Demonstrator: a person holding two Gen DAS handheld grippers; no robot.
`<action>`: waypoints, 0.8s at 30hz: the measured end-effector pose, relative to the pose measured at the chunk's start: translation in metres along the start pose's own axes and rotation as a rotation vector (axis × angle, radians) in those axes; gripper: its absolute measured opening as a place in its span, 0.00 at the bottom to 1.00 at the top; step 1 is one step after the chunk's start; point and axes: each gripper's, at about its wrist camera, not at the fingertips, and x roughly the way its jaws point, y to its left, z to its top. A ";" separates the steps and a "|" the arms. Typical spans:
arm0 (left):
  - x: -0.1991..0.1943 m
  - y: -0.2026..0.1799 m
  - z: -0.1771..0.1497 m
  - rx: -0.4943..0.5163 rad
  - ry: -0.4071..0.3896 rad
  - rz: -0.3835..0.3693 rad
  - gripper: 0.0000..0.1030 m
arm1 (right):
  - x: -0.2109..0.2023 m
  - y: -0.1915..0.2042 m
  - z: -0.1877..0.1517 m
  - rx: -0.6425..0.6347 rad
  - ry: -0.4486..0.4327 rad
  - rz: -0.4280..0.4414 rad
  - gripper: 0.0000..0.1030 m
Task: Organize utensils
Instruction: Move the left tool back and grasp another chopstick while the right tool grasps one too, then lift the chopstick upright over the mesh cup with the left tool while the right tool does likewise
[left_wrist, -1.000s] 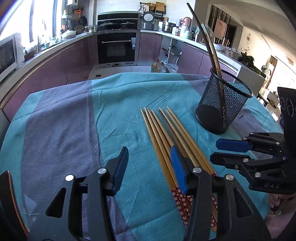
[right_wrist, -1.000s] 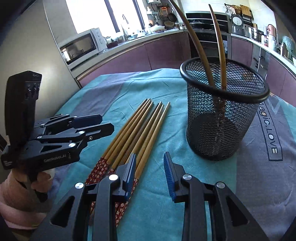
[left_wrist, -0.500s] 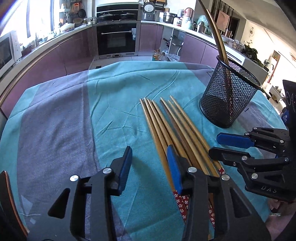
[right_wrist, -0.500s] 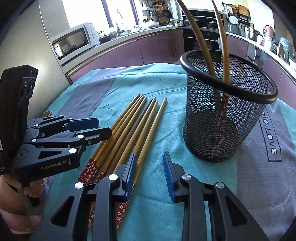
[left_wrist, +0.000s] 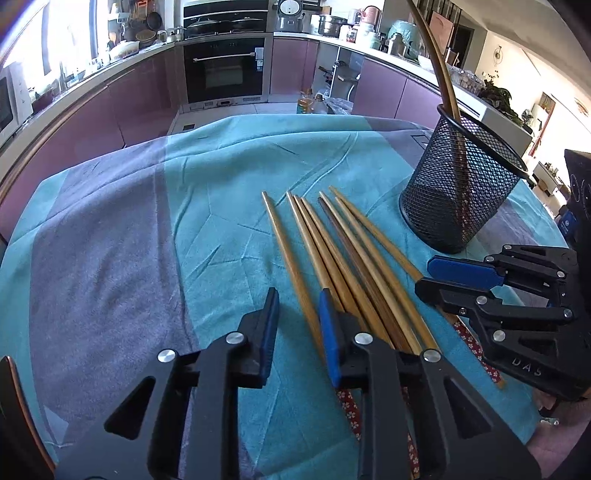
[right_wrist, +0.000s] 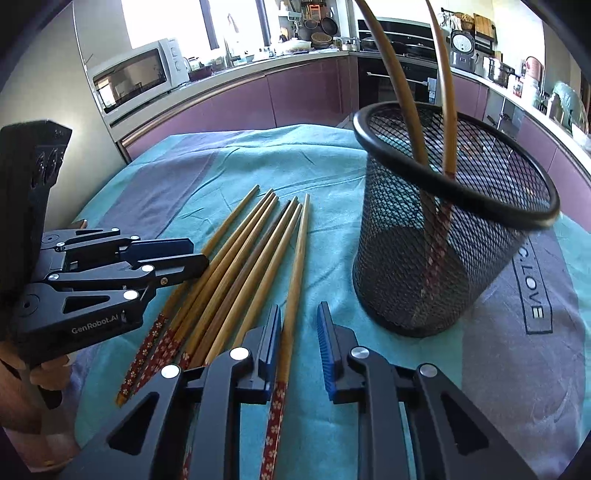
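The decorated red handle ends of the chopsticks (left_wrist: 334, 258) are lying partly under both grippers, so their lower ends are largely hidden in each wrist view. Seven sticks are lying fanned on the teal tablecloth (left_wrist: 229, 177): one is sitting slightly apart at the left edge, one at the right edge, and a darker one is lying among the middle five. Two more chopsticks (right_wrist: 391, 77) are standing in the black mesh cup (right_wrist: 436, 258), their tips cut off by the top of both views, and the cup is sitting at about two o'clock from the fan.

The left gripper (left_wrist: 297, 321) is straddling the leftmost stick, which is lying between its blue pads close against the right one; the jaws have just been closing, and a gap is showing on the other side. The right gripper (right_wrist: 298, 334) is straddling the rightmost stick, which is passing beside its left pad with clear space toward the right pad; its jaws have likewise just been narrowing. Whether either stick is actually pinched is hard to make out. At eight o'clock in the right view, a hand (right_wrist: 44, 373) is showing below the left gripper.
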 end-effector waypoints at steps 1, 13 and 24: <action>0.002 0.000 0.002 -0.001 0.003 0.002 0.20 | 0.001 0.000 0.001 0.000 -0.001 -0.004 0.18; 0.010 -0.003 0.011 -0.069 -0.004 0.000 0.08 | -0.003 -0.010 -0.002 0.040 -0.008 0.031 0.06; -0.026 -0.008 0.005 -0.077 -0.084 -0.071 0.08 | -0.042 -0.013 -0.008 0.030 -0.092 0.130 0.06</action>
